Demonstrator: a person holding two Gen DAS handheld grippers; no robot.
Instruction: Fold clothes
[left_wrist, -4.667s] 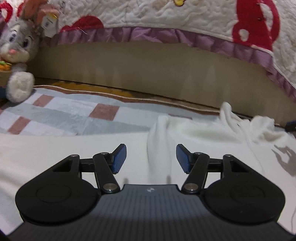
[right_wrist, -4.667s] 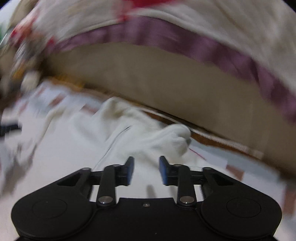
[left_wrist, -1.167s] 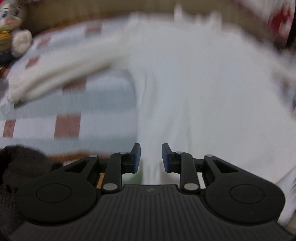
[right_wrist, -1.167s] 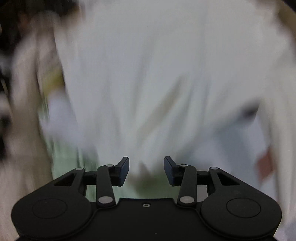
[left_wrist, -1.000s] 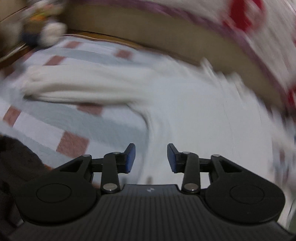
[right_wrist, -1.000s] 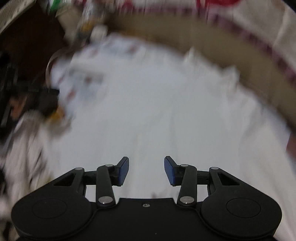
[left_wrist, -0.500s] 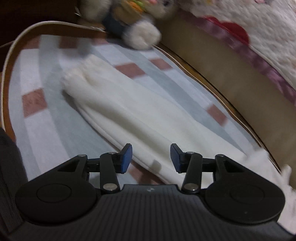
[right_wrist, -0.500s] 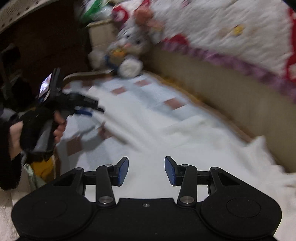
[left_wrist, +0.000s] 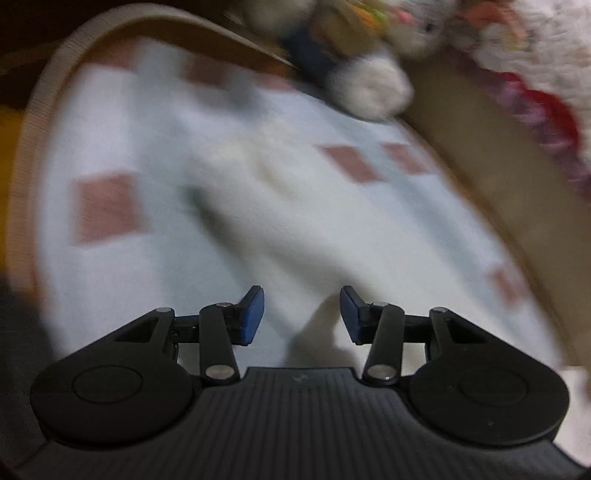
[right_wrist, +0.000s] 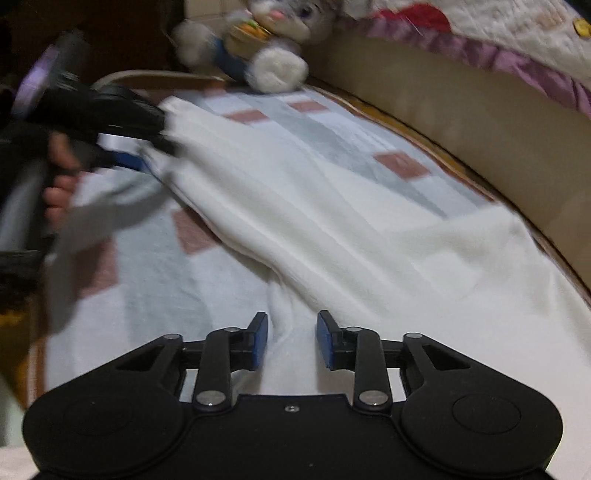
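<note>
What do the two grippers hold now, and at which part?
Nothing is gripped yet. The right gripper is closing around a fold of the white garment; the left gripper is open over its sleeve.

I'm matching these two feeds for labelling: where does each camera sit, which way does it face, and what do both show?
Left wrist: sits on the left gripper, looking down its open blue fingers at the white sleeve on the checked blanket; only the gripper shows.
Right wrist: sits on the right gripper, whose jaws are closing around a fold of the white garment; it faces along the sleeve to the left gripper and the hand holding it.
Shared: garment, blanket, plush rabbit.
</note>
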